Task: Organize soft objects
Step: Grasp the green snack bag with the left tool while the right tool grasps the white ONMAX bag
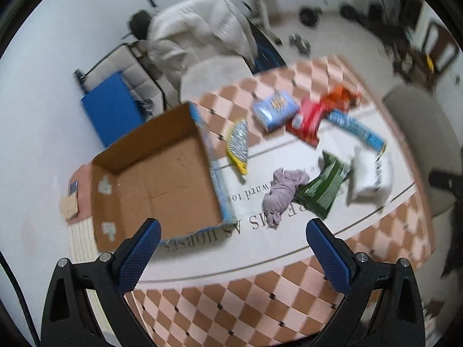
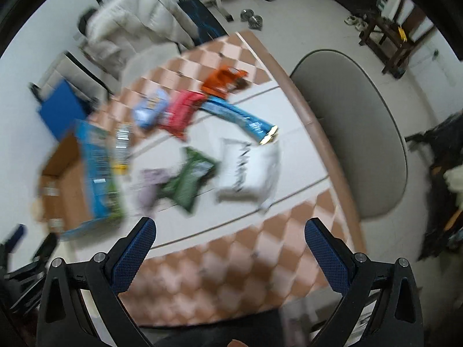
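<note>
An open, empty cardboard box (image 1: 156, 173) sits on the left of the checkered table (image 1: 231, 303). Soft packets lie to its right: a crumpled lilac cloth (image 1: 282, 192), a green bag (image 1: 324, 188), a white bag (image 1: 370, 177), a long blue bag (image 1: 357, 128), a red bag (image 1: 308, 120), an orange bag (image 1: 340, 95), a light blue pack (image 1: 275, 110) and a silver-yellow bag (image 1: 238, 144). My left gripper (image 1: 233, 251) is open and empty, above the table's near part. My right gripper (image 2: 230, 248) is open and empty, above the near edge; its view is blurred but shows the box (image 2: 66, 179), green bag (image 2: 191, 179) and white bag (image 2: 250, 170).
A grey chair (image 2: 353, 127) stands at the table's right side. Another chair with a pale quilted coat (image 1: 199, 34) stands behind the table. A blue pad (image 1: 113, 107) lies on the floor at left. Weights (image 2: 251, 20) and a dark bench (image 2: 382, 34) are farther back.
</note>
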The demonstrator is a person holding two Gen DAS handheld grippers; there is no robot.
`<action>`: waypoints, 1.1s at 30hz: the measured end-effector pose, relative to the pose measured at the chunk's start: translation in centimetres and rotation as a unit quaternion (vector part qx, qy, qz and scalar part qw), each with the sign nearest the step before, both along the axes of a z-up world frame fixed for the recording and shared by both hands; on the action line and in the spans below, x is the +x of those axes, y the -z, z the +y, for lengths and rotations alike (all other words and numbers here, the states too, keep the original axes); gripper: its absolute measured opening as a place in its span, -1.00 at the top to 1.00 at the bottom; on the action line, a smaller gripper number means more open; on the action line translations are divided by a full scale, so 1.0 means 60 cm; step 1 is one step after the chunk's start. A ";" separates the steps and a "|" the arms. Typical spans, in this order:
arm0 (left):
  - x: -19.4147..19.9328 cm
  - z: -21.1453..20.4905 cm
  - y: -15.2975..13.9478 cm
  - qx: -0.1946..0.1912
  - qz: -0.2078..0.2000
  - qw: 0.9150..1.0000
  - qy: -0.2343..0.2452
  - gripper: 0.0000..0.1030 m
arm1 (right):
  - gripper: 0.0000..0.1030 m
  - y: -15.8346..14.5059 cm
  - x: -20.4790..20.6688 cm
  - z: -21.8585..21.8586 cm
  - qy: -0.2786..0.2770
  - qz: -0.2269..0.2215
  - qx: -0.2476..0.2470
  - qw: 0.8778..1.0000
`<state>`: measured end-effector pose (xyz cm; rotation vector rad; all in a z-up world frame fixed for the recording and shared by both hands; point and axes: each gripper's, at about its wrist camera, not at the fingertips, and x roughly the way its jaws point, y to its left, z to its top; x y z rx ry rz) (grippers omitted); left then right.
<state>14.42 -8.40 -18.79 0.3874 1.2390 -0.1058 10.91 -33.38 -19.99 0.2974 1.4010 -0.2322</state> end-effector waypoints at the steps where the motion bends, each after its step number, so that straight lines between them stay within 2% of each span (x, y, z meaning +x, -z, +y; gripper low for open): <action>1: 0.011 -0.017 0.027 0.011 0.009 1.000 0.014 -1.00 | -1.00 0.035 0.021 -0.004 -0.011 0.018 -0.016 1.000; 3: 0.028 -0.044 0.072 0.032 0.021 0.999 0.033 -0.99 | -1.00 0.092 0.057 -0.010 -0.032 0.049 -0.016 0.998; 7: 0.062 -0.093 0.161 0.022 0.084 0.994 0.064 -0.99 | -1.00 0.204 0.119 -0.034 -0.015 0.113 0.016 0.993; 11: 0.089 -0.130 0.221 0.010 0.127 0.989 0.078 -0.99 | -1.00 0.297 0.160 -0.039 -0.001 0.155 0.043 0.987; 14: 0.106 -0.160 0.252 0.004 0.141 0.986 0.093 -0.99 | -1.00 0.346 0.167 -0.029 -0.023 0.189 0.036 0.981; 15: 0.109 -0.169 0.259 0.002 0.146 0.984 0.102 -0.99 | -0.97 0.354 0.165 -0.028 -0.034 0.194 0.023 0.980; 20: 0.120 -0.215 0.296 0.005 0.164 0.976 0.144 -0.99 | -0.93 0.366 0.138 -0.068 -0.039 0.198 0.058 0.978; 21: 0.123 -0.222 0.303 0.008 0.167 0.975 0.147 -0.91 | -0.93 0.367 0.134 -0.078 -0.036 0.198 0.066 0.977; 22: 0.127 -0.230 0.313 0.011 0.172 0.974 0.148 -0.68 | -0.93 0.368 0.130 -0.091 -0.026 0.201 0.077 0.976; 23: 0.133 -0.239 0.323 0.012 0.180 0.972 0.148 -0.61 | -0.93 0.369 0.127 -0.099 -0.018 0.201 0.083 0.976; 24: 0.136 -0.245 0.330 0.007 0.191 0.971 0.146 -0.42 | -0.93 0.368 0.124 -0.106 -0.011 0.198 0.091 0.976; 25: 0.140 -0.253 0.337 0.001 0.201 0.969 0.143 0.00 | -0.93 0.368 0.123 -0.109 -0.009 0.196 0.095 0.976; 26: 0.143 -0.258 0.345 -0.006 0.215 0.967 0.138 0.12 | -0.93 0.368 0.121 -0.111 -0.007 0.195 0.099 0.976; 29: 0.155 -0.261 0.364 -0.025 0.248 0.964 0.097 0.15 | -0.93 0.373 0.117 -0.112 -0.002 0.196 0.107 0.975; 31: 0.162 -0.252 0.379 -0.039 0.273 0.959 0.061 0.10 | -0.94 0.381 0.119 -0.110 -0.001 0.200 0.108 0.974; 33: 0.167 -0.245 0.393 -0.039 0.292 0.954 0.045 0.07 | -0.96 0.387 0.112 -0.111 0.004 0.202 0.105 0.974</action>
